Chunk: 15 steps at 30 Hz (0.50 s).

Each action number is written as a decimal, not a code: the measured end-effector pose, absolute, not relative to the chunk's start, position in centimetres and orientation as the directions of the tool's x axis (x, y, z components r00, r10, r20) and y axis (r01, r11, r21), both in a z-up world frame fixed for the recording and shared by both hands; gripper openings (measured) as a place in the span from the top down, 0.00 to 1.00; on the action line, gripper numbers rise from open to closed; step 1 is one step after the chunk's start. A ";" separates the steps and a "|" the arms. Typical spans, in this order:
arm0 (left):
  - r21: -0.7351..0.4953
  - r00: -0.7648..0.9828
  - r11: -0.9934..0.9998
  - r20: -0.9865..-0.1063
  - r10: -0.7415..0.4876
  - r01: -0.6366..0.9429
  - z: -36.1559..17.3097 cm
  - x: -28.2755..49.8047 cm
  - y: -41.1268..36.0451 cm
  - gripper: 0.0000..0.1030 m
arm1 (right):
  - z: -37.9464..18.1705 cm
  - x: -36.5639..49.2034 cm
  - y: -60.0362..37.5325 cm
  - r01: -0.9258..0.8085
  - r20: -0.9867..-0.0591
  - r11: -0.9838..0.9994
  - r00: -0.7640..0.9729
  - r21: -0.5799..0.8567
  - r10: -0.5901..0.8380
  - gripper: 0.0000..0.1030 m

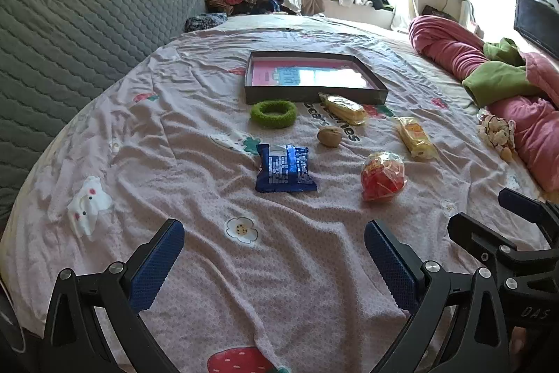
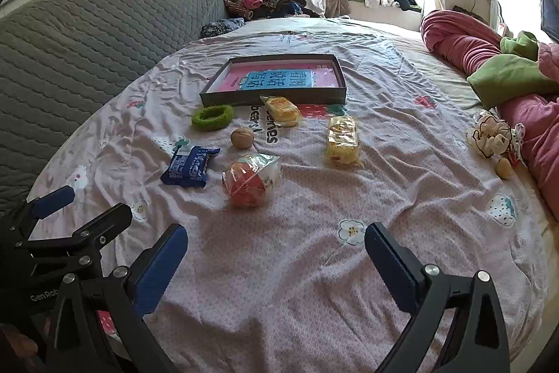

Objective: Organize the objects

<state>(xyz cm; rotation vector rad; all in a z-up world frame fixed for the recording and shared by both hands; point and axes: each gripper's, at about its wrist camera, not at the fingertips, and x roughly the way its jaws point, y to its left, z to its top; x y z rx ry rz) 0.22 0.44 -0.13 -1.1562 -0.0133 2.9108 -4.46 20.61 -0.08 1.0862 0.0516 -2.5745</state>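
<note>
six small things lie loose on the bed sheet (image 1: 146, 114), and none of them is yet in the shallow box (image 1: 316, 95) that sits in the upper middle of both views. in the left wrist view, the green ring (image 1: 273, 113) lies just below the box's front wall, and the first yellow snack pack (image 1: 344, 108) touches or almost touches that wall at its right part. below them is the walnut (image 1: 329, 136), then the blue packet (image 1: 284, 167) in the centre of the frame. the red wrapped ball (image 1: 383, 176) is to the right of it, and the second yellow snack pack (image 1: 415, 138) is further up and right.

the left gripper (image 1: 274, 263) is at the bottom of its frame with both jaws spread wide and nothing between them. the right gripper (image 2: 276, 263) is the same in its own view: wide, empty, above bare sheet.

i think several things could go wrong from here. the sheet is soft and full of wrinkles, so a finger that comes down too deep may pinch the cloth together with the packet and drag the other things. the walnut and the red ball look round, so a push from one side could roll them away. the plastic wraps look slippery and may slide out of the pads. the two grippers are close beside each other at the bottom of the frames, so they may collide if both reach to the centre. inside the box a pink and blue book (image 2: 276, 80) seems to lie flat; things dropped on it could slide.
</note>
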 end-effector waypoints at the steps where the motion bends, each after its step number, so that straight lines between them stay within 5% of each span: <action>1: -0.011 -0.728 -1.000 -0.685 0.011 -0.005 0.0 0.4 0.5 0.00 | -0.1 -4.4 20.6 0.326 -0.700 -0.940 -0.648 0.100 -0.299 0.01; 15: -0.019 -0.725 -1.000 -0.689 0.014 -0.001 0.1 0.5 0.5 0.00 | -0.1 -4.5 20.5 0.327 -0.703 -0.939 -0.643 0.105 -0.303 0.01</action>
